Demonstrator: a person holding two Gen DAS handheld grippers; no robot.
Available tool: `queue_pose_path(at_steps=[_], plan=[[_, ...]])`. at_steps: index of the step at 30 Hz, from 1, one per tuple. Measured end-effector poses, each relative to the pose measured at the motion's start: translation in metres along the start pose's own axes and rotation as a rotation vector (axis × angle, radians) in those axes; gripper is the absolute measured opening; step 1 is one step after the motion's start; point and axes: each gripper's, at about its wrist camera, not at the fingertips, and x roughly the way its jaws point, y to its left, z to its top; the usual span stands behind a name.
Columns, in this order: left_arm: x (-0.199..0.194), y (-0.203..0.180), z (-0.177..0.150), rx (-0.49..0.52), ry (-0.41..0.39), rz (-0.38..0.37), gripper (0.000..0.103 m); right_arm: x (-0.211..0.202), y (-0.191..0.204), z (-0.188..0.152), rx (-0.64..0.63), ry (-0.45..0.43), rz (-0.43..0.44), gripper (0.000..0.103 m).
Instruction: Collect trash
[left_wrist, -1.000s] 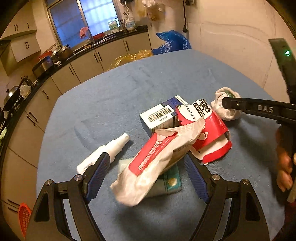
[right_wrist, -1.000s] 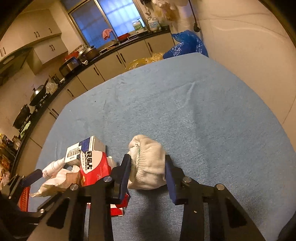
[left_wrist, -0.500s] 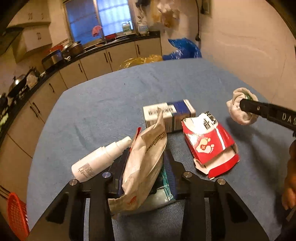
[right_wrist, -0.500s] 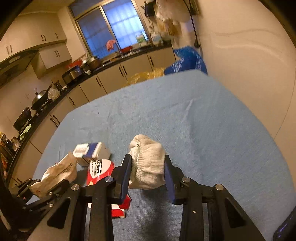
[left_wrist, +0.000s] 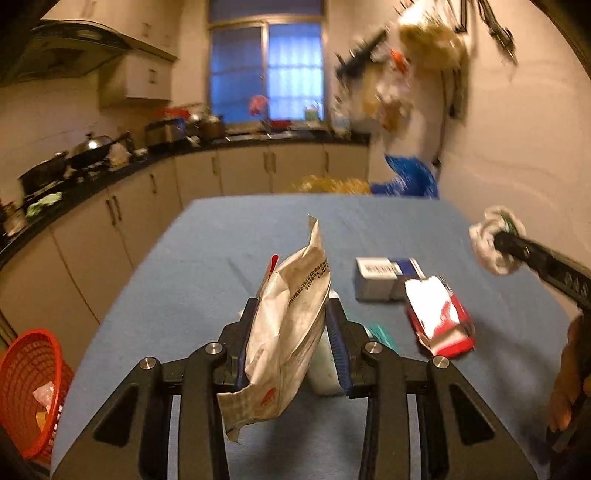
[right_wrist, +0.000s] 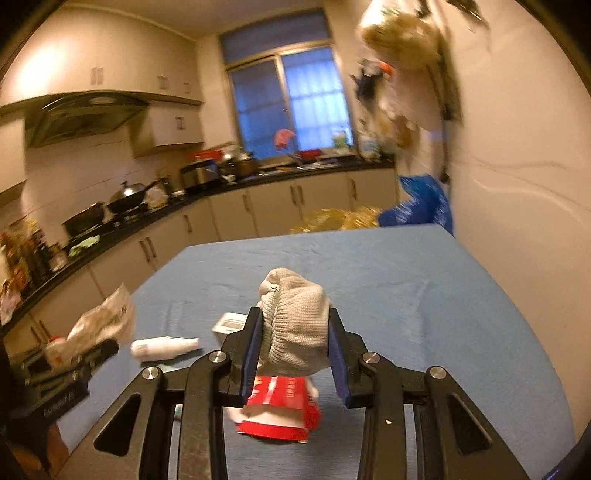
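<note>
Blue cloth covers the table (left_wrist: 207, 266) in a dim kitchen. Both grippers are raised level above it. Below lie a white spray bottle (right_wrist: 162, 348), a blue-and-white box (left_wrist: 386, 278) and a torn red carton (left_wrist: 437, 319); a red basket (left_wrist: 27, 384) stands beside the table. The left gripper (left_wrist: 291, 341) clamps a crumpled wrapper (left_wrist: 288, 332); the right gripper (right_wrist: 293, 338) clamps a balled white sock (right_wrist: 293, 325).

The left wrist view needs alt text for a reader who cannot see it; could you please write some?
The left hand-held gripper is shut on a crumpled wrapper, raised over a blue table. A red carton and a blue-and-white box lie on the table, the right hand-held gripper holds a white sock, and a red basket sits lower left.
</note>
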Motion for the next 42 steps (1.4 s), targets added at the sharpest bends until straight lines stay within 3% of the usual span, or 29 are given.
queue_pose_path(at_steps=[17, 37, 42], plan=[[-0.007, 0.006, -0.002, -0.025, -0.055, 0.020, 0.035, 0.007, 0.019, -0.009, -0.083, 0.015, 0.032, 0.036], [-0.007, 0.006, 0.001, -0.025, -0.059, 0.027, 0.035, 0.004, 0.016, -0.011, -0.056, 0.013, 0.020, 0.036], [-0.007, 0.007, 0.001, -0.027, -0.059, 0.028, 0.035, 0.000, 0.013, -0.013, -0.023, 0.015, -0.024, 0.036]])
